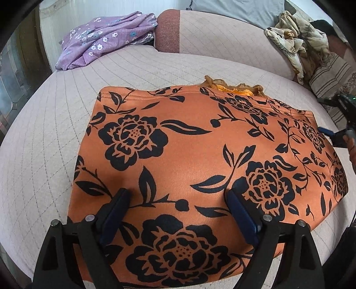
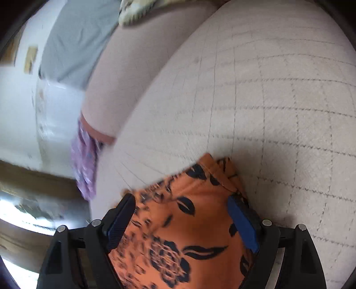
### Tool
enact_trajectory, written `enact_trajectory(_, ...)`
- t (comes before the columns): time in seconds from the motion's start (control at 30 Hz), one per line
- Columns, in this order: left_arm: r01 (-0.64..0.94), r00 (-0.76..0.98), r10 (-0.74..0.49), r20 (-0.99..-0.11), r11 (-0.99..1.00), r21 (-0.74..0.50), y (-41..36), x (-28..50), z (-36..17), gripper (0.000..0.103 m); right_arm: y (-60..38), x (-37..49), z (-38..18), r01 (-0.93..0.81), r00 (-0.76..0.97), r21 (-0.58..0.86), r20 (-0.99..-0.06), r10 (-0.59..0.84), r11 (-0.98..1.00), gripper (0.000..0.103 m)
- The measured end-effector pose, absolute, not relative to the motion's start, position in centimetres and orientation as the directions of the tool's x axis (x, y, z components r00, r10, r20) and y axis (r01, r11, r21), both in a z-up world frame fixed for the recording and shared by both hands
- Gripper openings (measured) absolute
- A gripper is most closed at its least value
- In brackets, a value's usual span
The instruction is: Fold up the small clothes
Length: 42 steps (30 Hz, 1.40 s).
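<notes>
An orange garment printed with large black peonies and leaves lies flat on a pale, quilted cushion whose stitching forms a loose grid. The cloth looks smooth and slightly sheened, folded into a broad, roughly rectangular panel with a hemmed far edge. At that far edge a ruffled strip of brownish lace trim pokes out, with brighter orange fabric under it.

The left gripper hovers low over the near part of the garment, its jaws spread wide; the dark blue pads sit apart with printed cloth showing between them, and nothing is pinched. In the left wrist view the right gripper appears at the garment's right edge, close to or touching the fabric.

In the right wrist view — blurred by motion — the right gripper also stands wide, with a corner of the orange garment lying between its fingers. The corner shows doubled layers at its tip. I cannot tell for sure whether the fingers touch the cloth.

Behind the cushion rises a padded backrest of the same pale fabric with a reddish-brown band. A crumpled lilac floral cloth lies at the far left, and a rumpled cream patterned cloth is heaped at the far right. A grey pillow leans above the backrest.
</notes>
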<state>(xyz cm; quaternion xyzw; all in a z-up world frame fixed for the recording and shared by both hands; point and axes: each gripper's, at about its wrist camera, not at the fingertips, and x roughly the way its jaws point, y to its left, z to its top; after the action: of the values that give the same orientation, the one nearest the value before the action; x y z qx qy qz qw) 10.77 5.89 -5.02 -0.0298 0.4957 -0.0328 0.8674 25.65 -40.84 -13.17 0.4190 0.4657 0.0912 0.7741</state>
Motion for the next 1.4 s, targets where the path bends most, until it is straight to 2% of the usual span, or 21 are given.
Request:
enact_trajectory(0.07,0.023,0.507,-0.077,-0.859,0.997,-0.076,5.7,10.8,-5.1,0.09,-40.3,24.3,-11.8,0.219,0.568,0.715,-0.647,0.509,0.664,0.087)
enact_trajectory(0.2,-0.006,0.494,-0.084,-0.866,0.995,-0.1,6.0,10.5,-4.5,0.09,-37.7,19.4,-9.6,0.124,0.549,0.721,-0.622,0.559,0.681,0.087)
enact_trajectory(0.4,-0.043,0.503,-0.081,-0.86,0.992,-0.119,7.4,8.0,-3.4,0.09,-33.9,11.3,-10.4,0.013,0.47,0.719,-0.618,0.631,0.694,0.088)
enact_trajectory(0.47,-0.05,0.447,-0.03,-0.894,0.997,-0.058,7.6,7.7,-4.7,0.09,-34.3,9.9,-13.0,0.075,0.442,0.67,-0.686,0.577,0.739,0.088)
enact_trajectory(0.6,-0.058,0.503,-0.027,-0.864,0.996,-0.064,8.3,6.6,-2.4,0.09,-35.6,8.5,-12.2,0.113,0.493,0.713,-0.645,0.584,0.692,0.088)
enact_trajectory(0.7,-0.071,0.526,-0.021,-0.85,0.995,-0.069,9.1,6.5,-1.7,0.09,-35.6,7.9,-10.2,0.036,0.527,0.712,-0.61,0.592,0.702,0.09)
enact_trajectory(0.8,-0.098,0.424,0.01,-0.906,0.995,-0.035,10.2,7.3,-5.2,0.09,-35.1,8.3,-12.3,0.079,0.49,0.698,-0.649,0.582,0.712,0.092)
enact_trajectory(0.83,-0.073,0.444,0.036,-0.895,0.997,0.004,9.9,7.1,-4.8,0.09,-35.5,8.4,-14.0,0.113,0.464,0.694,-0.67,0.579,0.711,0.092)
enact_trajectory(0.87,-0.063,0.459,0.054,-0.887,0.998,0.028,9.5,6.7,-3.9,0.09,-35.7,8.0,-14.0,0.117,0.489,0.715,-0.646,0.586,0.69,0.092)
enact_trajectory(0.97,-0.063,0.531,-0.025,-0.847,0.996,-0.07,9.4,6.5,-1.0,0.09,-35.8,7.0,-11.8,0.094,0.52,0.719,-0.625,0.582,0.689,0.092)
enact_trajectory(1.1,-0.027,0.559,-0.071,-0.826,0.994,-0.103,8.2,8.8,1.2,0.09,-34.9,6.6,-9.7,0.021,0.551,0.685,-0.615,0.564,0.728,0.092)
enact_trajectory(1.17,0.009,0.57,-0.055,-0.819,0.998,-0.061,6.9,10.7,1.8,0.09,-34.4,6.8,-9.4,0.004,0.551,0.696,-0.601,0.579,0.718,0.092)
enact_trajectory(1.27,0.009,0.568,0.011,-0.823,1.0,0.019,5.3,14.6,1.4,0.09,-33.4,7.7,-9.6,-0.01,0.554,0.681,-0.606,0.571,0.732,0.092)
enact_trajectory(1.33,0.025,0.556,-0.019,-0.831,1.0,-0.007,5.1,17.3,0.3,0.09,-33.3,7.7,-10.0,-0.013,0.549,0.668,-0.617,0.564,0.744,0.092)
enact_trajectory(1.4,0.018,0.484,0.007,-0.875,1.0,0.018,4.8,19.8,-2.1,0.09,-33.6,7.5,-10.6,-0.01,0.542,0.672,-0.619,0.569,0.74,0.092)
